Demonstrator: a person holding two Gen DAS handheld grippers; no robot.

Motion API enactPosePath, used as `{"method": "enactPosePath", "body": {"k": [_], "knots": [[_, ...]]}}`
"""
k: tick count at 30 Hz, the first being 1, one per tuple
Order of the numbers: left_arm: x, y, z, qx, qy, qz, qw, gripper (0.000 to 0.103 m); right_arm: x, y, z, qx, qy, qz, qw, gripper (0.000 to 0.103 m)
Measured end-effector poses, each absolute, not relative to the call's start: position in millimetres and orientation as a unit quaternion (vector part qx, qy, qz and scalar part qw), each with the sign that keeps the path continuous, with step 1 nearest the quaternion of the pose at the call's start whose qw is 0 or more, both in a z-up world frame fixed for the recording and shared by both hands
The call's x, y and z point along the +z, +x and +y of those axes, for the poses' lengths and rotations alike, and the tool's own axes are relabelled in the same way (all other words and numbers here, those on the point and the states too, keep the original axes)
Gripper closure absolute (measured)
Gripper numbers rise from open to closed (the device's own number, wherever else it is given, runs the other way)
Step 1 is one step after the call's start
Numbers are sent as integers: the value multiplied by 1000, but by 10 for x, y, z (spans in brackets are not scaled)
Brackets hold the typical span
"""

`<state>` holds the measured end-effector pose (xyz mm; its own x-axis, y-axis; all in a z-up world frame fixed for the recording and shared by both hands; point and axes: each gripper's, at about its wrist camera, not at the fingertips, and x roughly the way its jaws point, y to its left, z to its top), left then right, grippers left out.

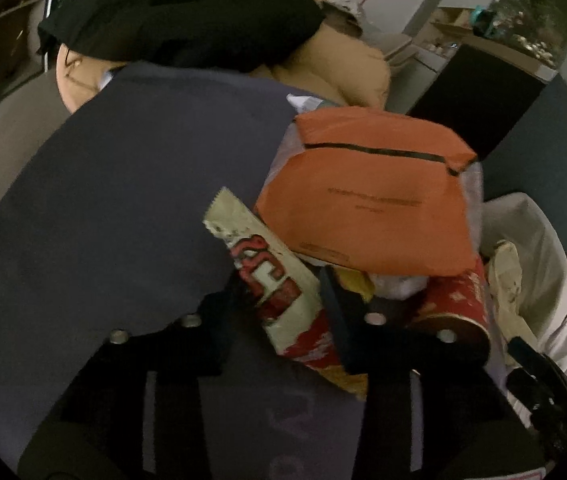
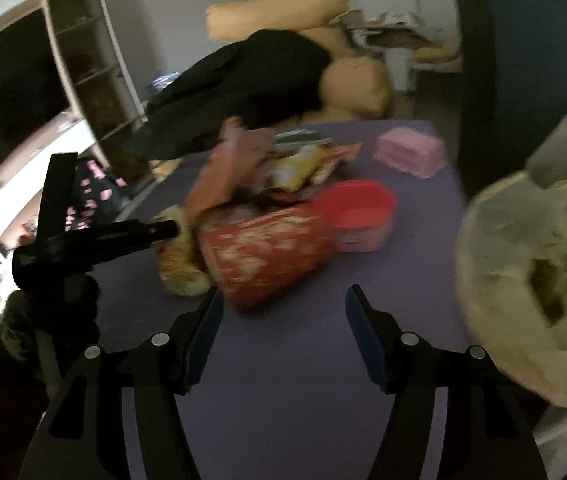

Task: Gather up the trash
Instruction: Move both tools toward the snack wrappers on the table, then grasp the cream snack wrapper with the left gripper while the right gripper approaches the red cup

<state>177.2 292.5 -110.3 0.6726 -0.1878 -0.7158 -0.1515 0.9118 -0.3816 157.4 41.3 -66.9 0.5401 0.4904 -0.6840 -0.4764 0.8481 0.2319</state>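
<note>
In the left wrist view my left gripper [image 1: 279,286] is shut on a white and red snack wrapper [image 1: 271,276], which stands up between the two fingers. Just beyond it lie an orange packet [image 1: 367,200] and a red patterned tub [image 1: 455,304] on the purple bed cover [image 1: 123,200]. In the right wrist view my right gripper [image 2: 283,300] stands open above the purple cover [image 2: 283,380] with nothing between its fingers. The blurred trash pile lies ahead of it: a red patterned box [image 2: 267,256], a red tub [image 2: 359,208] and yellow snack bags [image 2: 295,168].
A bin lined with a pale bag [image 2: 523,260] stands at the right edge of the bed. A pink box [image 2: 409,152] sits further back on the cover. A black garment [image 2: 243,84] and tan pillows [image 2: 359,88] lie behind the pile. Shelves [image 2: 87,52] stand at the left.
</note>
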Motion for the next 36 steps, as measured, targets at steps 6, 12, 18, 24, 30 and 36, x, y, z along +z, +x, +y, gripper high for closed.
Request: {"method": "enactPosePath", "body": {"k": [6,12,18,24,30,36], "knots": [[-969,1515,2889,-49,-203,392,896,78,-721,1651,697,279,-31,396,874,43],[-778,1230,2655,-103,-187,375,902,79,-742,1714,337,216,-55,389,894,43],[-600,1097,2346,-118,-140,349,919,79,-685,1676,-263,135,-43,376,916,43],[-539,1038,2204,-115,-111,344,925,79,-560,1509,-297,161,-19,351,922,43],[-515,960,2191,-108,-106,340,928,79,-438,1543,115,228,26,351,908,43],[-452,834,2264,-99,-104,327,934,79,-477,1821,666,215,-41,338,915,43]]}}
